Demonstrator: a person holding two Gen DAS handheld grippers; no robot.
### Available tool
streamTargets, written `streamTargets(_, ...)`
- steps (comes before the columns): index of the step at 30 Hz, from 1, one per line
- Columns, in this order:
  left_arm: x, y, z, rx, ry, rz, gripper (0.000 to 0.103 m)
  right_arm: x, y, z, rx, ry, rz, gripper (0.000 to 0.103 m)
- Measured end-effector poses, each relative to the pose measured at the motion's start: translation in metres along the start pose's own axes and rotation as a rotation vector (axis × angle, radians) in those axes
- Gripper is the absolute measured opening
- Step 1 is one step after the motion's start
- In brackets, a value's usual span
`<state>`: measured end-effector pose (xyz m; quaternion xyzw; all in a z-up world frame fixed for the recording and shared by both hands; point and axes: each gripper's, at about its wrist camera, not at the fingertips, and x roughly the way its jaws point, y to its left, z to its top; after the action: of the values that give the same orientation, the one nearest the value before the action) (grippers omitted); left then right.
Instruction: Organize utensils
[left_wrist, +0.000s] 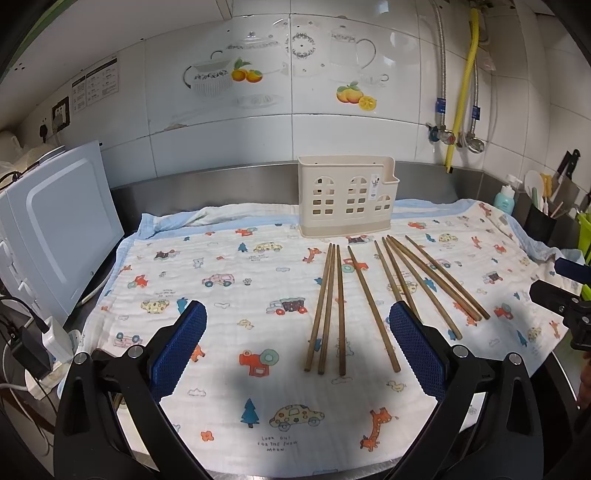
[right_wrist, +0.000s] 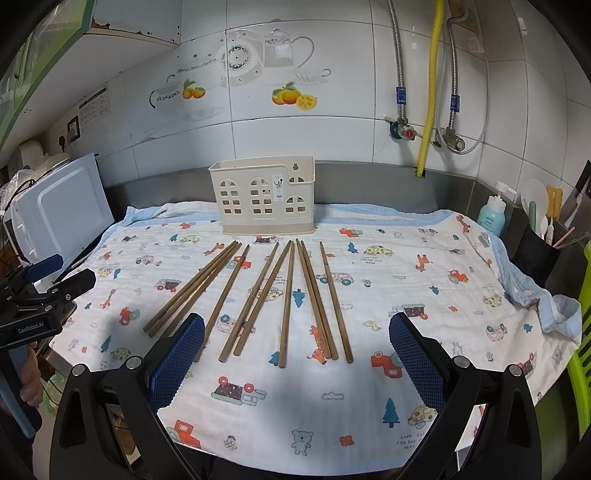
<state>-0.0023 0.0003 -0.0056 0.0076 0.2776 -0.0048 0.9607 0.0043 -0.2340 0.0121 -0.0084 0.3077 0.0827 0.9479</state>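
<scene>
1. Well, both the left gripper (left_wrist: 297, 325) and the right gripper (right_wrist: 296, 326) hover spread wide, holding nothing.
2. Chopsticks (right_wrist: 284, 295) lie loose on the cloth (right_wrist: 388, 280), near the holder (right_wrist: 264, 195).
3. Right gripper's left pad (right_wrist: 177, 354) hides some chopstick ends.

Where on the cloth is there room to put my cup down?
Free: the cloth between the microwave and the chopsticks, and right of the chopsticks. Crowded: the middle, in front of the holder.

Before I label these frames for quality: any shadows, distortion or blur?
Left wrist view: fisheye bends the wall tiles, and the left tool casts a soft shadow on the cloth. Right wrist view: same curvature, dark corners; the chopsticks look sharp.
</scene>
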Motion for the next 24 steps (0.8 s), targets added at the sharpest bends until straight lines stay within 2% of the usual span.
streamTargets(21,0.035,0.01,-0.006,0.002,0.051,-0.005,0.096,0.022,-0.018,-0.003,-0.016,0.027,-0.018,0.096)
streamTargets(23,0.041,0.01,-0.007,0.009,0.062,-0.009,0.091,0.027,-0.023,-0.004,-0.013,0.041,-0.019,0.096)
streamTargets(24,0.044,0.01,-0.007,0.01,0.069,-0.012,0.083,0.029,-0.025,-0.004,-0.013,0.045,-0.021,0.096)
